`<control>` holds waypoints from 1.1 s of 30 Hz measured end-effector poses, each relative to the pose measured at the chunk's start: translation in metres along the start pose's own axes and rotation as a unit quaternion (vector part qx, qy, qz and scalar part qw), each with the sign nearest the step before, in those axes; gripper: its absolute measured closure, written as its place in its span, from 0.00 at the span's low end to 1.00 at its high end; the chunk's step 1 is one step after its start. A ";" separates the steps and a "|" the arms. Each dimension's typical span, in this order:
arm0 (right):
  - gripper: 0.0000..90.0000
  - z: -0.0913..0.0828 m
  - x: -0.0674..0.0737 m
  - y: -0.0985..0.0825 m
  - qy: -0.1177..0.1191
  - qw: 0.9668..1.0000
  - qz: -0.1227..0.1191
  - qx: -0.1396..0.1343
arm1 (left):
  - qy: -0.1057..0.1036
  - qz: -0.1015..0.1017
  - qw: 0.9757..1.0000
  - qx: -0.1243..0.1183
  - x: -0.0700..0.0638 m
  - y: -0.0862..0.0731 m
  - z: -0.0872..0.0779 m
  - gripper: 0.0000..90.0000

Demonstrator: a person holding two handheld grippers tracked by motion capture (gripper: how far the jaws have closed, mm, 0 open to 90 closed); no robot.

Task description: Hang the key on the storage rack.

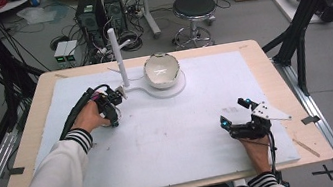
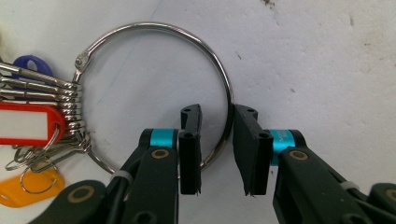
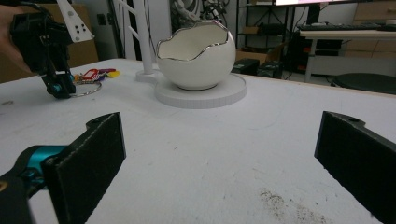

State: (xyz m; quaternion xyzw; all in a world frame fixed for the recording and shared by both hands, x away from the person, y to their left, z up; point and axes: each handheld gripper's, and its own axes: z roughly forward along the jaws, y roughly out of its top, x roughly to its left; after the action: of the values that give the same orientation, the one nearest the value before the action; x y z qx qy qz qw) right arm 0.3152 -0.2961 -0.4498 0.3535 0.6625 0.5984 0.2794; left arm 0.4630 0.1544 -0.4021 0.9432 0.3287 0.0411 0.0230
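the key ring (image 2: 187, 42) is shiny silver, with red (image 2: 28, 123), blue (image 2: 30, 62) and orange tags (image 2: 23, 189). the bowl (image 3: 196, 58) is white with a silver rim, and each black claw wears a teal band on the white-topped desk (image 1: 186, 136).

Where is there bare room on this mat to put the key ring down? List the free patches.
Free: the middle of the white mat, between the left gripper and right gripper; also the far right, beside the egg-shaped bowl. Crowded: the far left, where the key ring, white post and bowl stand close.
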 end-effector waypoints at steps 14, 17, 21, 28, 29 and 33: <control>0.02 0.000 0.000 0.000 0.000 1.000 0.000 -0.001 | -0.008 -0.006 1.000 -0.002 -0.001 0.000 0.001 0.87; 0.02 0.000 0.000 0.000 -0.001 1.000 -0.001 0.000 | -0.012 -0.007 1.000 -0.001 -0.001 0.000 0.001 0.89; 0.02 0.000 0.001 0.000 -0.001 1.000 0.002 0.000 | -0.015 -0.008 1.000 -0.002 -0.001 0.000 0.001 0.93; 0.01 0.000 0.000 0.000 -0.001 1.000 -0.002 -0.001 | -0.018 -0.004 1.000 -0.004 -0.001 0.000 0.001 0.94; 0.01 0.000 0.000 0.000 -0.001 1.000 -0.002 -0.001 | -0.018 -0.001 1.000 -0.004 0.000 -0.001 0.000 0.94; 0.02 0.000 0.000 0.000 0.000 1.000 0.000 -0.001 | -0.017 0.007 1.000 -0.023 0.002 -0.003 -0.007 0.95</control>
State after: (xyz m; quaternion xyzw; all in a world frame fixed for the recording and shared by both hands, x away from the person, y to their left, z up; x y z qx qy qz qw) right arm 0.3151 -0.2955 -0.4499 0.3534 0.6621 0.5987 0.2798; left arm 0.4618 0.1584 -0.3955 0.9452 0.3211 0.0329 0.0499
